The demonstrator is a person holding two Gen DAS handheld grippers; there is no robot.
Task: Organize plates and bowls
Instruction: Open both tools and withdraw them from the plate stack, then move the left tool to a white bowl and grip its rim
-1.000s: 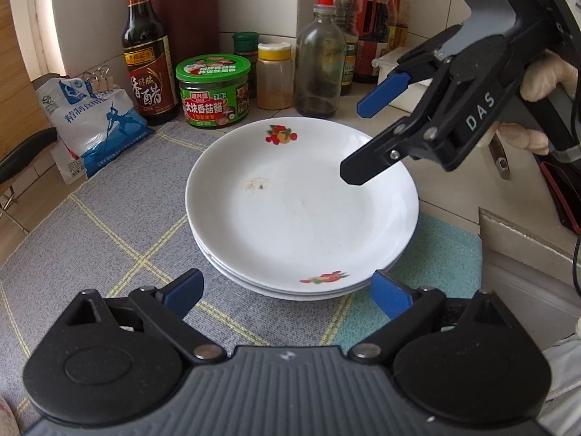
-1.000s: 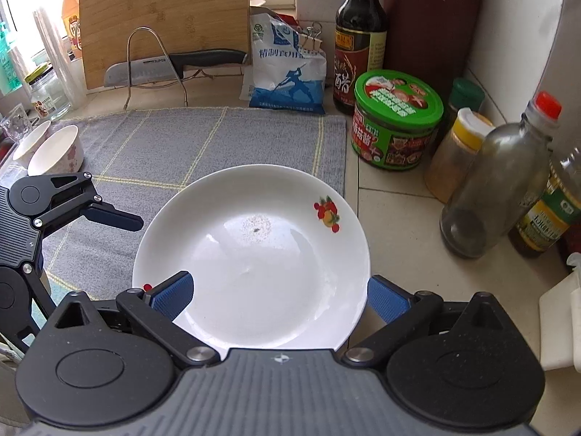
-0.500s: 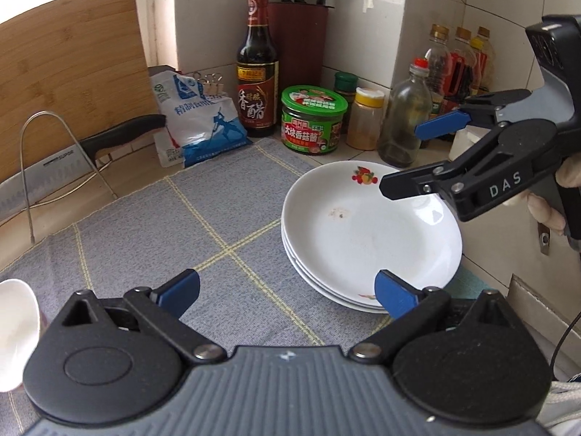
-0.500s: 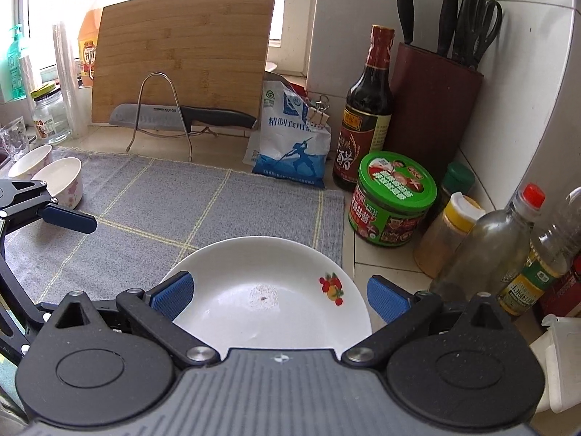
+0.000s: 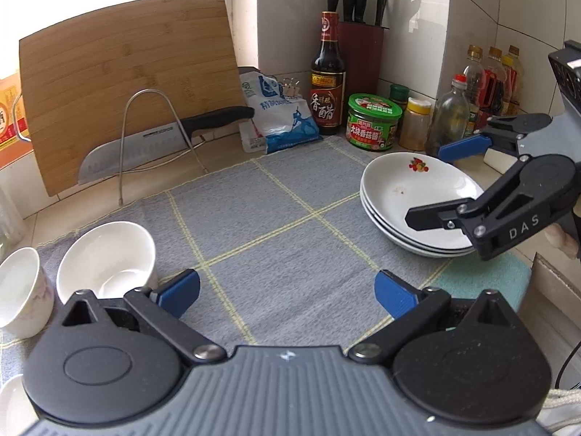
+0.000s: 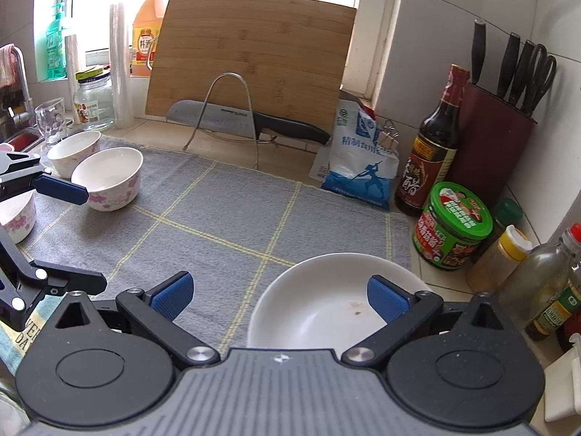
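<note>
A stack of white plates point(image 5: 406, 196) with a fruit print sits at the right end of the grey mat point(image 5: 276, 225); it also shows in the right wrist view point(image 6: 319, 301). Several white bowls with pink flowers stand at the mat's left end: one point(image 5: 105, 258) beside another point(image 5: 18, 287), also in the right wrist view point(image 6: 109, 176). My left gripper point(image 5: 287, 292) is open and empty above the mat, between bowls and plates. My right gripper point(image 6: 277, 292) is open and empty just above the plates; it also shows in the left wrist view point(image 5: 432, 185).
A bamboo cutting board point(image 5: 123, 83) and a knife point(image 5: 163, 138) on a wire rack stand at the back. A salt bag point(image 5: 279, 116), vinegar bottle point(image 5: 328, 83), green jar point(image 5: 374, 123), condiment bottles point(image 5: 450, 116) and knife block point(image 5: 359, 51) fill the back right corner. A glass point(image 6: 54, 120) stands far left.
Both grippers have pulled back and up from the plate stack. The left view has swung left, so the bowls now show. The plates have not moved.
</note>
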